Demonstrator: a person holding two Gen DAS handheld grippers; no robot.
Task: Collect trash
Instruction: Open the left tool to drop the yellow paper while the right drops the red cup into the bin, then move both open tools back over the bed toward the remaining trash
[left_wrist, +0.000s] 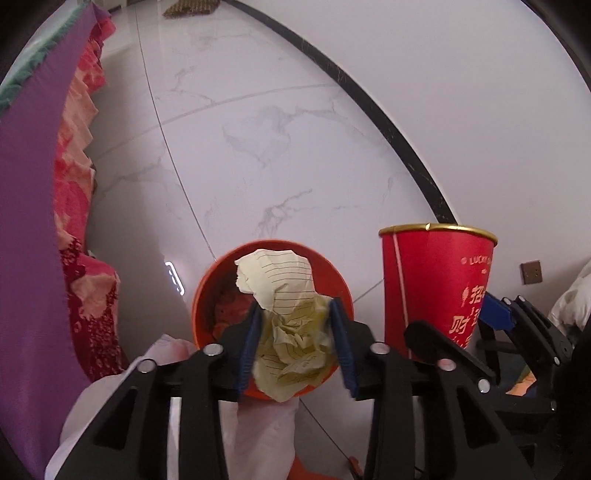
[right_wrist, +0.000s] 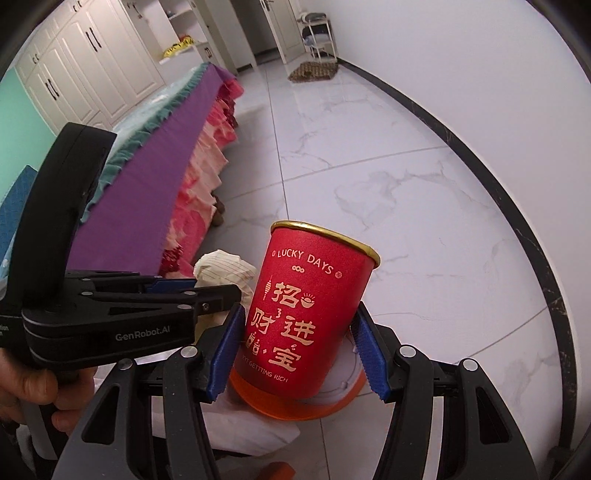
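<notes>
I have the crumpled lined paper (left_wrist: 291, 332) between the blue pads (left_wrist: 251, 343) of my left gripper (left_wrist: 295, 345), directly over the mouth of the orange bin (left_wrist: 207, 295). Whether the pads are pressing on the wad or only flanking it, I cannot tell. Part of the paper already hangs inside the bin's rim.

Just to the right of the bin, my right gripper (right_wrist: 299, 354) is clenched on the red paper cup (right_wrist: 306, 314), pads on both sides of its lower body; the cup is upright and raised above the bin's edge. In the right wrist view the cup hides most of the bin and much of the wad, and the black body of the left gripper crosses in front from the left, with a hand (right_wrist: 40, 391) on its grip.

A white bag (left_wrist: 258, 435) lies at the bin's near side. Left of the bin runs a bed with a purple sheet (left_wrist: 26, 229) and a pink flowered skirt (left_wrist: 81, 206). Beyond the bin stretches white marble floor (left_wrist: 280, 129) up to a black baseboard (left_wrist: 373, 99), and a woven mat (right_wrist: 314, 71) lies far off.
</notes>
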